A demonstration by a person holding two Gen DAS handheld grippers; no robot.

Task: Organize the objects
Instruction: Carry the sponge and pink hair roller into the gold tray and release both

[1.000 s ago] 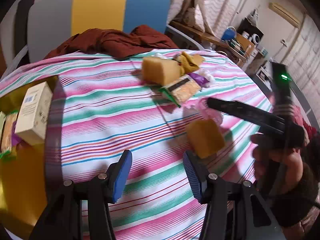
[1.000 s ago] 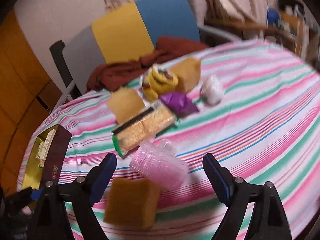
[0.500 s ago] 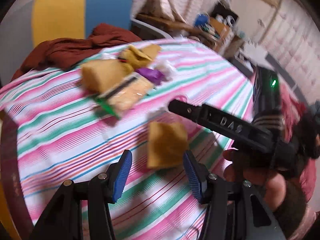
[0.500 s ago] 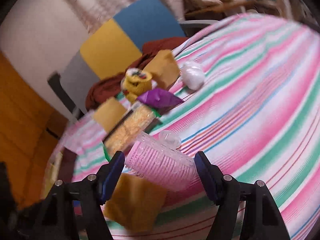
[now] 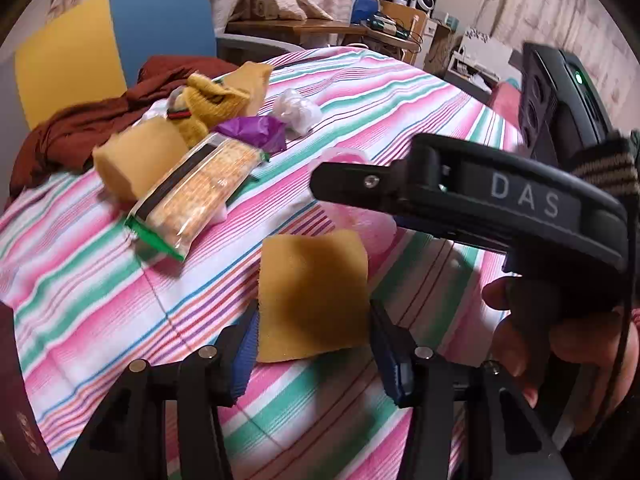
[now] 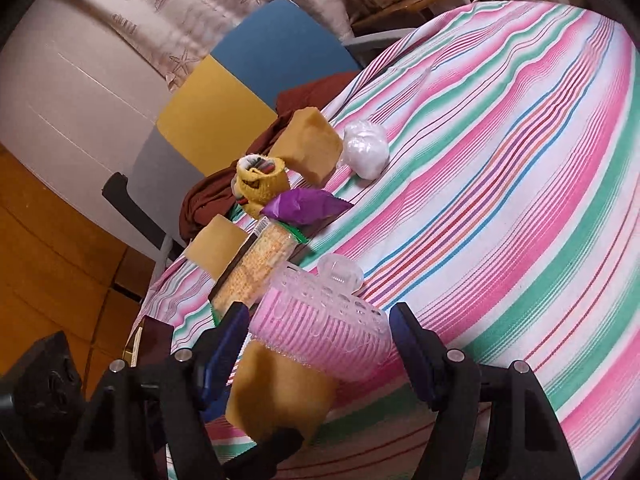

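A yellow sponge (image 5: 312, 296) lies on the striped tablecloth (image 5: 100, 280) between the blue pads of my left gripper (image 5: 313, 312). Its jaws are closing and both pads touch the sponge's sides. Just beyond it, my right gripper (image 6: 320, 312) is shut on a pink hair roller (image 6: 320, 332), which is pressed on both sides. In the left wrist view the right gripper's black finger (image 5: 460, 196) crosses over the roller (image 5: 360, 220) and hides most of it. The sponge (image 6: 280, 392) shows below the roller in the right wrist view.
Behind lie a cracker packet (image 5: 200, 196), two more sponges (image 5: 136, 164), a yellow knitted pouch (image 5: 212, 108), a purple wrapper (image 5: 256, 130), a white bag wad (image 5: 298, 110) and a small clear roller (image 6: 340, 272). A dark red cloth (image 5: 80, 128) drapes off a chair (image 5: 160, 28). A dark box (image 5: 16, 400) is at left.
My left gripper came over to the sponge, which now sits between its pads. The right gripper's jaws narrowed onto the pink roller. Both views have rolled.
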